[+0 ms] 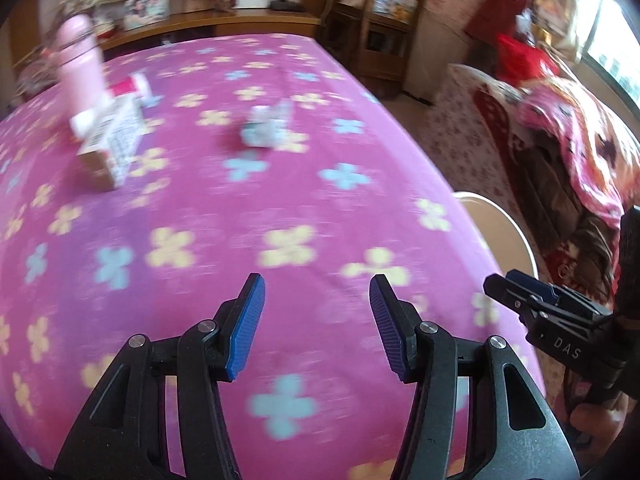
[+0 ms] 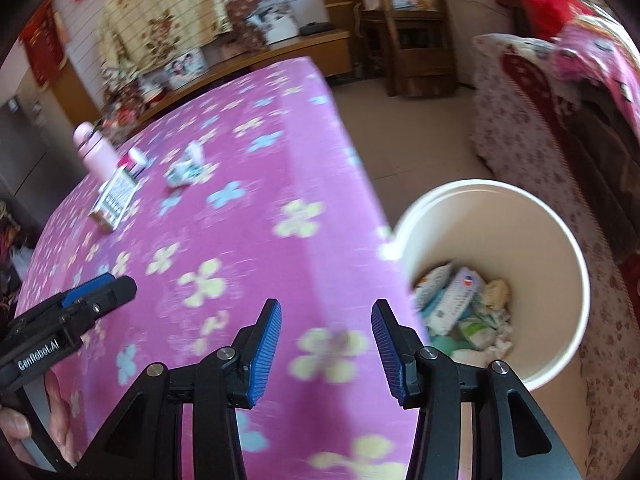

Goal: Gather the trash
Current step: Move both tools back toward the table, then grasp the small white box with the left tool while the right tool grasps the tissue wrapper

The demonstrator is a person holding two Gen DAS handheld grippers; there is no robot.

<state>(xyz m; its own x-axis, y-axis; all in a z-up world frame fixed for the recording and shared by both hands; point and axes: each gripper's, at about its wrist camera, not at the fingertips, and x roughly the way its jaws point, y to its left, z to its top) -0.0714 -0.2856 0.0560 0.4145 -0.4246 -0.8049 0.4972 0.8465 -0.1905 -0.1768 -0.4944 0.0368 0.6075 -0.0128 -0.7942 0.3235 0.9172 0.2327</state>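
Both grippers hang over the near end of a worktop (image 1: 328, 208) draped in a pink cloth with yellow and blue flowers. The left gripper (image 1: 317, 328) has its jaws standing apart with nothing between them, only cloth showing in the gap. The right gripper (image 2: 326, 350) is the same: jaws parted, empty, over the right edge of the cloth.

Just off that right edge, down on the floor side, stands a white paper bucket (image 2: 560, 240), and it already holds crumpled wrappers and tissue (image 2: 460, 300) in its bottom. From the left camera only a sliver of its rim (image 1: 516, 232) shows past the worktop.

The trash left on the worktop lies at the far side, well away from both grippers: a crumpled grey-white wad of paper (image 1: 266, 126) near the middle, and to its left a small printed carton (image 1: 110, 144). Behind the carton stands a pink bottle (image 1: 78, 60), with a red-and-white packet (image 1: 134, 86) just beside it. All of this is blurred, so I cannot read any print.

A brown sofa with a bright red-pink blanket (image 1: 568, 128) runs along the right.
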